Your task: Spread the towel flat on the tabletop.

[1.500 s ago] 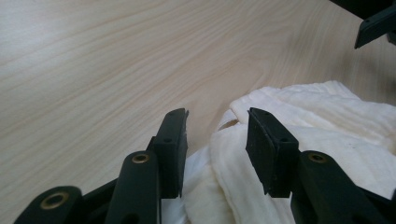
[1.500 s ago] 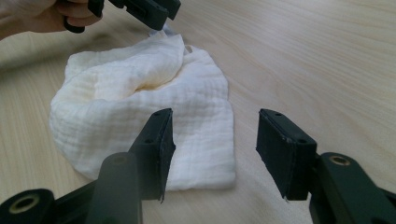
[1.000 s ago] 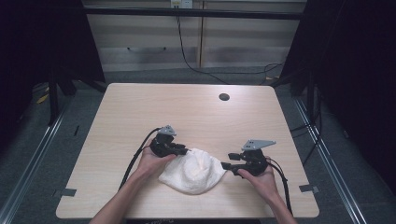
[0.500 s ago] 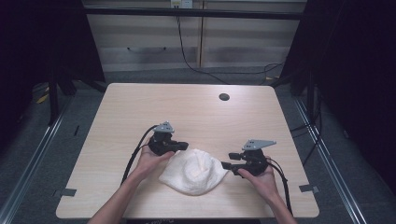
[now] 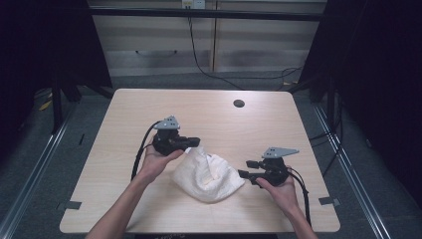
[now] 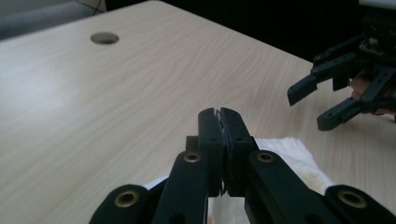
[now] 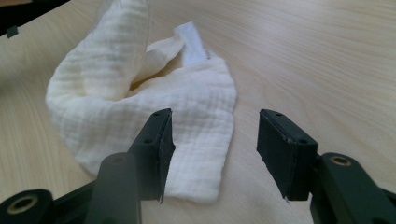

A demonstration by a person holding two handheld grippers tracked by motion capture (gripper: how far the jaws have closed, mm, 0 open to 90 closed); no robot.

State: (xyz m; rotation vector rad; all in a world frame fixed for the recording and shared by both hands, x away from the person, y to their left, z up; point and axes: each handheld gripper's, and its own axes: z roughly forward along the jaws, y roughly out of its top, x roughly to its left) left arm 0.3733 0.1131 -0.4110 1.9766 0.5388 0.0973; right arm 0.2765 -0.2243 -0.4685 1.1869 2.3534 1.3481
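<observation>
The light wooden table (image 5: 124, 149) bears a crumpled white muslin cloth (image 5: 206, 174) toward its near edge, at about six o'clock from the round cable hole (image 5: 239, 103). The left gripper (image 5: 195, 143), at ten o'clock of the cloth, has its jaws pressed together on a corner of the cloth and holds that corner up off the table. The right gripper (image 5: 245, 169), at three o'clock of the cloth and just beside its edge, has its jaws spread wide with nothing between them.
</observation>
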